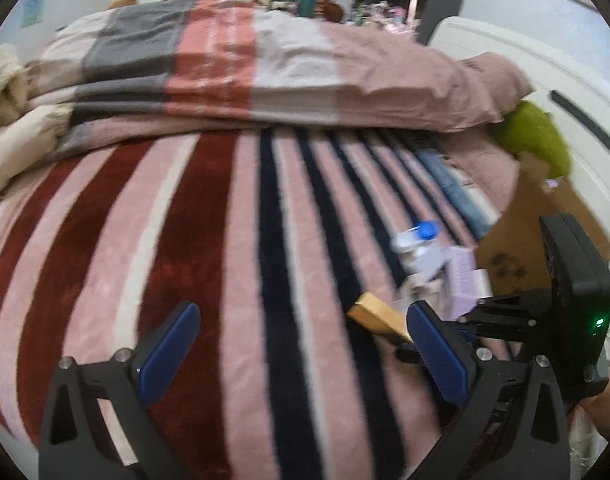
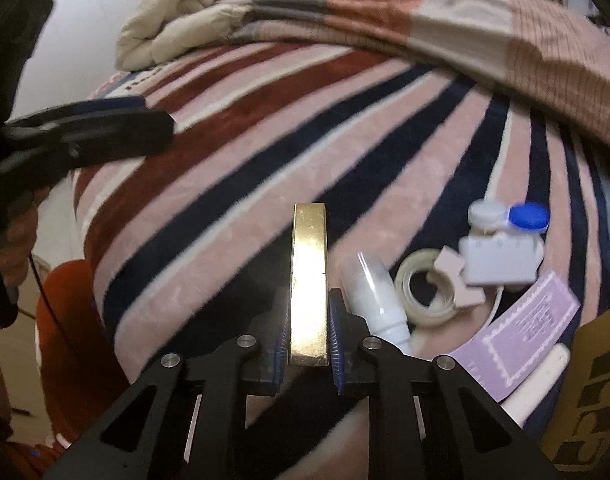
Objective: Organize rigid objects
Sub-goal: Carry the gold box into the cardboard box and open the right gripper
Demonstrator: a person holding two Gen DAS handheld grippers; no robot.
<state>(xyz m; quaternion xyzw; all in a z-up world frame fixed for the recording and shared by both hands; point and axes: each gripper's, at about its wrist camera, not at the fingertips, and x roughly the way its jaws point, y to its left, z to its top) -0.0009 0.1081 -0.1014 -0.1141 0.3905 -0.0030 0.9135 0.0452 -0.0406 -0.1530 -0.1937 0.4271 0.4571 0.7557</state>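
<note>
1. Right wrist view: the right tool [image 2: 309, 334] pinches a shiny gold rectangular box [image 2: 309, 276] by its near end, over the striped bed blanket [image 2: 225, 184].
2. Held so near its end, the box could pivot or slip.
3. The left tool [image 1: 301, 354], spread and empty, could knock the box, which lies just right of it.

The right tool [image 2: 309, 332] has its blue pads clamped on a long shiny gold bar [image 2: 309, 280] above the striped pink, red and navy blanket [image 2: 225, 184]. Just beside it lie a white plastic bottle [image 2: 375, 296] and a roll of clear tape [image 2: 427, 296].
</note>
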